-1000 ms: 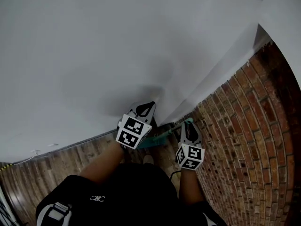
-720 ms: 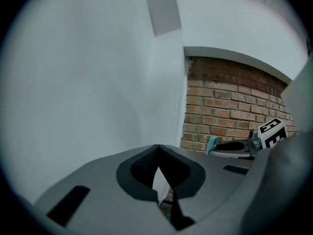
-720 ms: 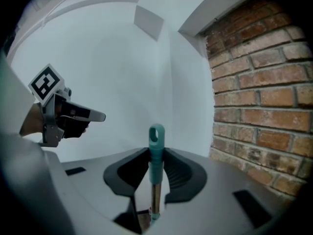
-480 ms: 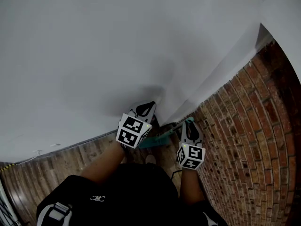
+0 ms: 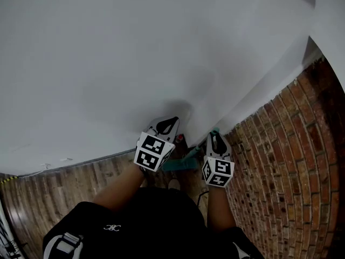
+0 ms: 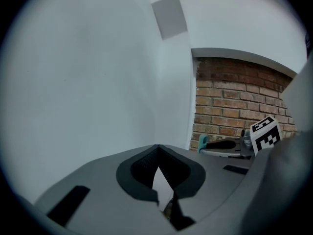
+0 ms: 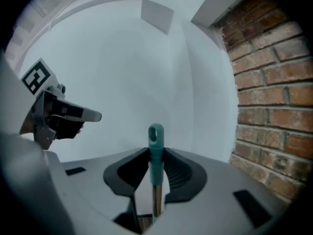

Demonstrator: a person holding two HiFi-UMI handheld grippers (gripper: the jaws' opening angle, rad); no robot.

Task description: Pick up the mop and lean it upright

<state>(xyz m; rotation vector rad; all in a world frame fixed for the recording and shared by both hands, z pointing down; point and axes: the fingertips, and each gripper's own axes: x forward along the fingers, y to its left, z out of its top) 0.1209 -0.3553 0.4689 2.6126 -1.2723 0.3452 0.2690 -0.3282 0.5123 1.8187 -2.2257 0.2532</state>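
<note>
We hold the mop (image 7: 155, 141) with its long axis running toward 12 o'clock in the right gripper view. Its teal looped end pokes past the fingertips toward the white wall (image 7: 122, 72), with the steel shaft below. The right hand-held gripper (image 7: 155, 154) pinches that teal grip between its pads. The left hand-held gripper (image 6: 156, 148), at 9 o'clock of the mop, is pressed together and empty. A brick wall (image 7: 274, 106) lies at 3 o'clock.

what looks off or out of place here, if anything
Nothing looks spilled or damaged. The right tool grips the teal mop handle centred between its pads, close to the white wall and the brick wall. The left tool is shut on nothing, off the mop: the only odd detail.
</note>
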